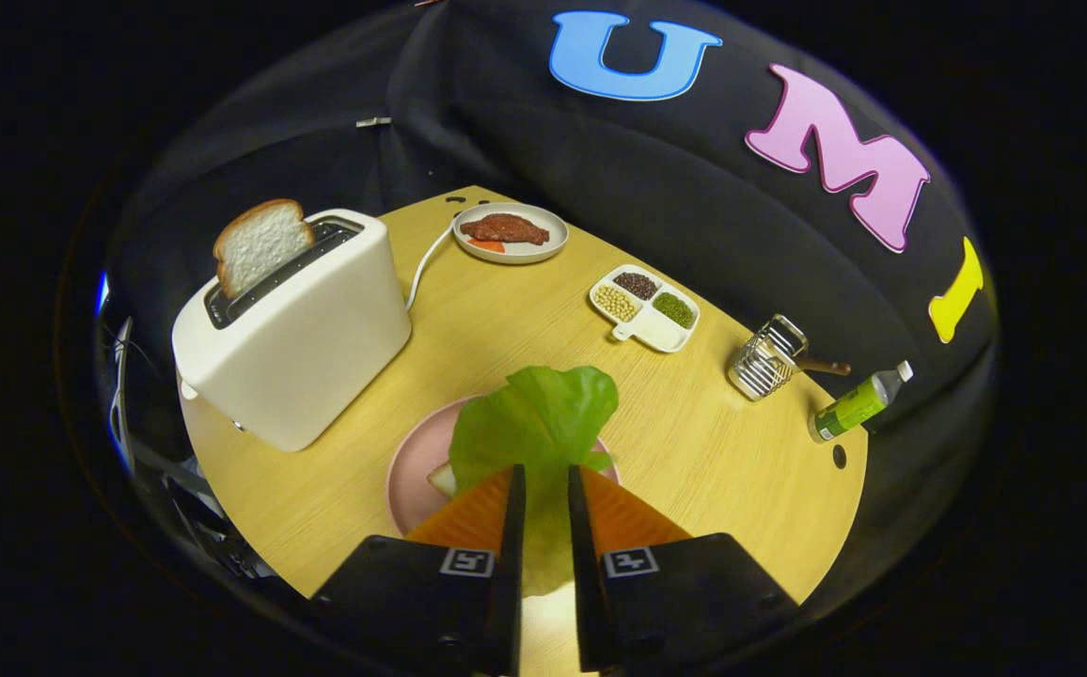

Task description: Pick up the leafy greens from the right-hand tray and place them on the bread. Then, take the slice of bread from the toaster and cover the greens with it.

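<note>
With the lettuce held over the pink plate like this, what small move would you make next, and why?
Probably lower a little and open. The gripper is shut on the leafy greens, which hang over the pink plate where a corner of bread shows.

The leafy greens (536, 418) cover most of the pink plate (409, 470) and all but a pale corner of the bread (442, 480) beneath. The gripper (544, 480) fingers hide the leaf's lower part, so their grip cannot be judged.
</note>
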The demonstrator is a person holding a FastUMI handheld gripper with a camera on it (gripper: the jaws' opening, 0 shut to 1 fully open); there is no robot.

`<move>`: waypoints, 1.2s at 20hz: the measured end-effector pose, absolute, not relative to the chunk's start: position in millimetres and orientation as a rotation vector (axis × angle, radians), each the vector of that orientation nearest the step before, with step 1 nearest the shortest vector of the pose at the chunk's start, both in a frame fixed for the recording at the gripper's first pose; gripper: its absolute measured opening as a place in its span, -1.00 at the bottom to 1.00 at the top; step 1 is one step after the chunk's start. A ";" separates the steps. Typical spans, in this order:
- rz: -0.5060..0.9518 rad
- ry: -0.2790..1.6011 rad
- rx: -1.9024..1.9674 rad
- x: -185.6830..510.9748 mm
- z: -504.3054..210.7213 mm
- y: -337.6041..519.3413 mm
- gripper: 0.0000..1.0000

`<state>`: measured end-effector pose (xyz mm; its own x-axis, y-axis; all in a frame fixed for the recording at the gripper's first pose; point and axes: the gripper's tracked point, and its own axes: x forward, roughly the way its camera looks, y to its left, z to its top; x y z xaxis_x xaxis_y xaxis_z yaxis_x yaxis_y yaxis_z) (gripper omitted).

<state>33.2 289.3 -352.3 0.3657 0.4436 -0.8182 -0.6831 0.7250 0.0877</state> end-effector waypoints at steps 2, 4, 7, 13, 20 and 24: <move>0.711 0.943 -0.302 37.5 -359.8 289.3 -0.08; 0.701 0.937 -0.291 37.7 -360.9 290.6 0.31; 0.679 0.927 -0.256 42.2 -354.4 287.5 0.66; 0.647 0.871 -0.161 49.9 -315.6 284.3 0.72; 0.709 0.753 -0.061 47.2 -232.8 321.1 0.72; 0.754 0.713 0.010 40.4 -184.0 358.3 0.72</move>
<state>40.4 358.3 -184.0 0.5080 0.6290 -0.5884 -0.6225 0.7403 0.2539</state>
